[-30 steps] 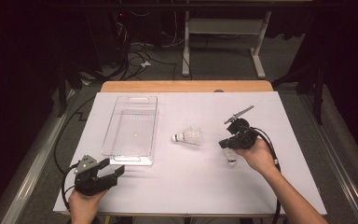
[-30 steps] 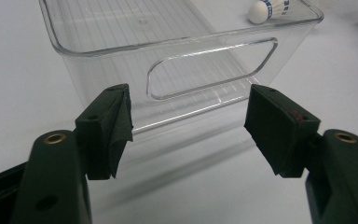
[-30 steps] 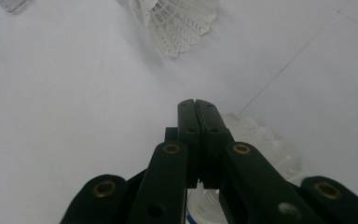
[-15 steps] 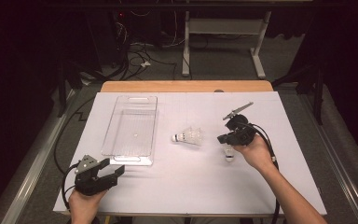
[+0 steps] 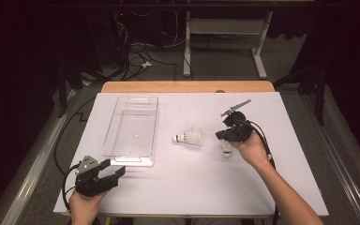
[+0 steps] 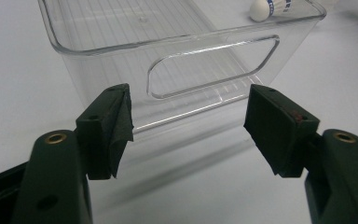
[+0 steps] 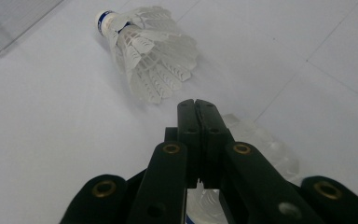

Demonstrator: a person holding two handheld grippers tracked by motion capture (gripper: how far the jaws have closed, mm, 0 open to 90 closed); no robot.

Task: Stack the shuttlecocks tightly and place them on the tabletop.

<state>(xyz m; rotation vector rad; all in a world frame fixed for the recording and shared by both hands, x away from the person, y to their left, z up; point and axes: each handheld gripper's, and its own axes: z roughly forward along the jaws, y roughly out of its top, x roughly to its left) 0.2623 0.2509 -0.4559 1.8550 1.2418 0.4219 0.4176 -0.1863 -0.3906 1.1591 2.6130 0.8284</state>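
Shuttlecock (image 5: 190,137) number one lies on its side near the middle of the white counter (image 5: 183,187), with its cork end toward the clear plastic bin (image 5: 132,129) at 9 o'clock from it, and the two are apart. In the right gripper view we see this shuttlecock (image 7: 144,56) ahead of the jaws, at about 11 o'clock, with a blue band around the cork.

Our right hand-held gripper (image 5: 222,136) is at 3 o'clock from this shuttlecock, near it but not touching. Its jaws are pressed together, pad against pad (image 7: 196,135). Directly under this gripper lies a second shuttlecock (image 5: 227,150); in the right gripper view its feathers (image 7: 270,149) show beside and below the jaws. We cannot tell if the gripper touches it, but the jaws hold nothing between them.

Our left hand-held gripper (image 5: 115,169) rests at the near left of the counter, at about 6 o'clock from the bin. Its jaws are spread wide (image 6: 186,130) and point at the bin's short wall (image 6: 214,65) with the handle opening, just before it, not touching.
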